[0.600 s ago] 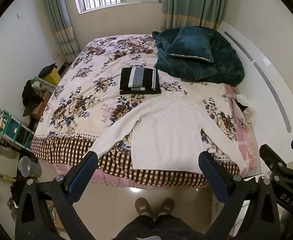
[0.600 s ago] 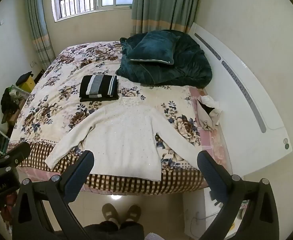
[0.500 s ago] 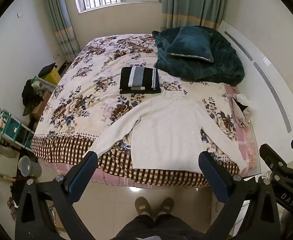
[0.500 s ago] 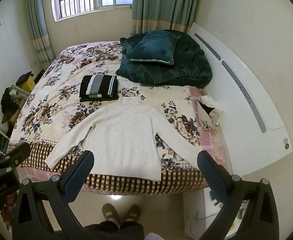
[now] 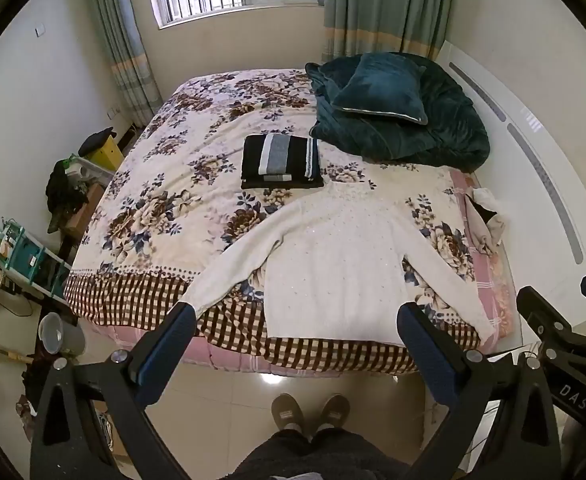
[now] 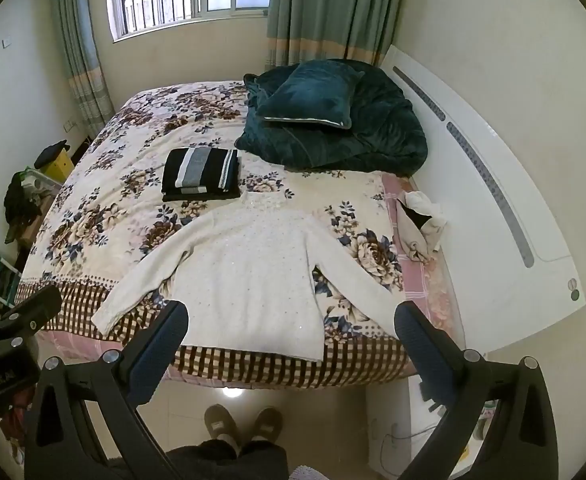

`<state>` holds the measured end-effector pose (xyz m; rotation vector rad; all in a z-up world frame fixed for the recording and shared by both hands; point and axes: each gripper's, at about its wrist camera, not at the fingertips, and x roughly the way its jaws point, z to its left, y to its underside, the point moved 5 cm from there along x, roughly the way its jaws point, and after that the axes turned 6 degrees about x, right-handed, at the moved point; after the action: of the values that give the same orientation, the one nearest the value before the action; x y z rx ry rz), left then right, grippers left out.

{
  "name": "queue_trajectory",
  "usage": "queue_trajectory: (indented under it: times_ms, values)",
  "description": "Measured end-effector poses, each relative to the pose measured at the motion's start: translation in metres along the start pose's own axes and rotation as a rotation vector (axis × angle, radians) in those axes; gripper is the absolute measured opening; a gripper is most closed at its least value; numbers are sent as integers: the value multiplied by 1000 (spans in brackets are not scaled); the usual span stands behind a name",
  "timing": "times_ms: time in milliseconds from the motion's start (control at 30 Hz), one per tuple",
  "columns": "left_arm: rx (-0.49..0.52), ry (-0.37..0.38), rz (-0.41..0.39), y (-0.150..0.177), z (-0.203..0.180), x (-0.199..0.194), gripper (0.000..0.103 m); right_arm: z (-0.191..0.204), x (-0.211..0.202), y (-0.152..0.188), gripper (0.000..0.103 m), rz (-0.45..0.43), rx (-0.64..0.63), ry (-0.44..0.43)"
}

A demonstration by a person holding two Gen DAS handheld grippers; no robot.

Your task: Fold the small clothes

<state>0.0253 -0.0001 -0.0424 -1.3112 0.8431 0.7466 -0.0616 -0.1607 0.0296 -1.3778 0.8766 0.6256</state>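
Note:
A white long-sleeved sweater (image 5: 333, 264) lies spread flat, sleeves out, at the near edge of the flowered bed (image 5: 165, 208); it also shows in the right wrist view (image 6: 245, 276). A folded black and grey striped garment (image 5: 279, 160) lies just beyond its collar, also seen in the right wrist view (image 6: 201, 174). My left gripper (image 5: 297, 320) is open and empty, held above the floor short of the bed edge. My right gripper (image 6: 291, 318) is open and empty at the same distance.
A dark teal quilt and pillow (image 5: 397, 112) lie at the bed's far right by the white headboard (image 5: 541, 184). A crumpled beige cloth (image 5: 483, 220) lies at the right edge. Boxes and clutter (image 5: 33, 248) stand on the floor at the left. My feet (image 5: 311, 412) are below.

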Motion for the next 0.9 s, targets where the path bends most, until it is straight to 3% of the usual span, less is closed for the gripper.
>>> queue_trajectory:
  times_ms: [900]
  values:
    - [0,-1,0,-3,6,-5,103,2,0,-1,103,2,-6,-3]
